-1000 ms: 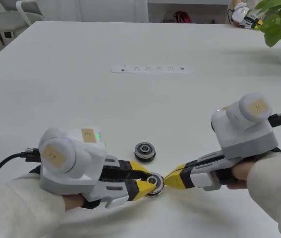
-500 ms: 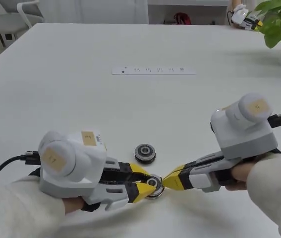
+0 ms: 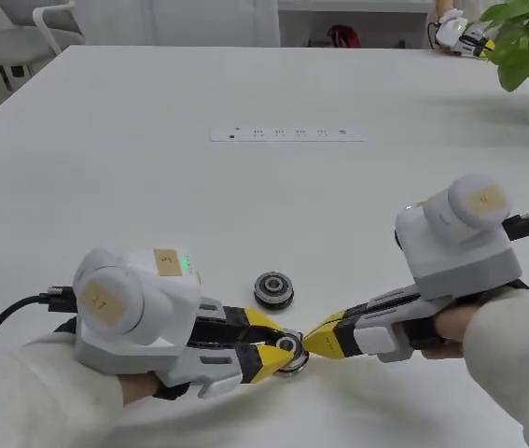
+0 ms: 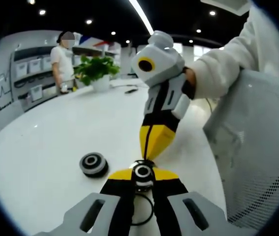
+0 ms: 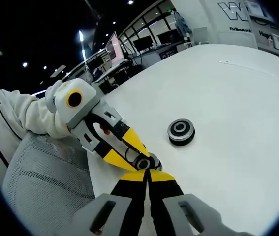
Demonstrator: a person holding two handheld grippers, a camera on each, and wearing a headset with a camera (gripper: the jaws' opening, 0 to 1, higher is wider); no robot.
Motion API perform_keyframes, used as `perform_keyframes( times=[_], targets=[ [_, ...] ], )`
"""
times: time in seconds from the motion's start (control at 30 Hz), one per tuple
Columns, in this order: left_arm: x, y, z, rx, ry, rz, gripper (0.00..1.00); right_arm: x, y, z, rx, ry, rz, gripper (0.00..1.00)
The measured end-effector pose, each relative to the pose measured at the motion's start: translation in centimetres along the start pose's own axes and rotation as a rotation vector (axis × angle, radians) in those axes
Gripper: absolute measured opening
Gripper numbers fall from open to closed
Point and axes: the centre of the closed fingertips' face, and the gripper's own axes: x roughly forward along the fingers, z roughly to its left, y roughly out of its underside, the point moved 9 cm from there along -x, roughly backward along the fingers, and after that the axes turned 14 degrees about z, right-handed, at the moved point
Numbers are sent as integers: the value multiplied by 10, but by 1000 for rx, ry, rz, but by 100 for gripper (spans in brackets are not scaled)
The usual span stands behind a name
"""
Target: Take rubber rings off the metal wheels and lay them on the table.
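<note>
My left gripper (image 3: pixel 287 348) is shut on a small metal wheel (image 3: pixel 289 346), which sits between its yellow jaws (image 4: pixel 142 172). The right gripper (image 3: pixel 308 343) comes in from the right, shut, its tips pinching the rubber ring on that wheel's rim (image 5: pixel 142 163). In the left gripper view the right gripper (image 4: pixel 151 150) meets the wheel from above. A thin black rubber ring (image 4: pixel 142 212) loops below the held wheel, between the left jaws. A second wheel (image 3: pixel 272 288) with its black ring on lies flat on the white table (image 3: pixel 152 168), just behind the tips (image 5: pixel 181 132).
A white power strip (image 3: pixel 287 133) lies further back at the table's middle. A green plant (image 3: pixel 525 42) stands at the far right corner. Chairs stand beyond the far left edge. A person stands behind the plant in the left gripper view.
</note>
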Motion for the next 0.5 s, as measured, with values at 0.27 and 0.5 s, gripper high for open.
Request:
perform_keyframes(
  times=[0.27, 0.5],
  targets=[
    [0, 0, 0, 2, -1, -1, 14, 0, -2, 1, -2, -11, -8, 0],
    [0, 0, 0, 2, -1, -1, 14, 0, -2, 0, -4, -9, -9, 0]
  ],
)
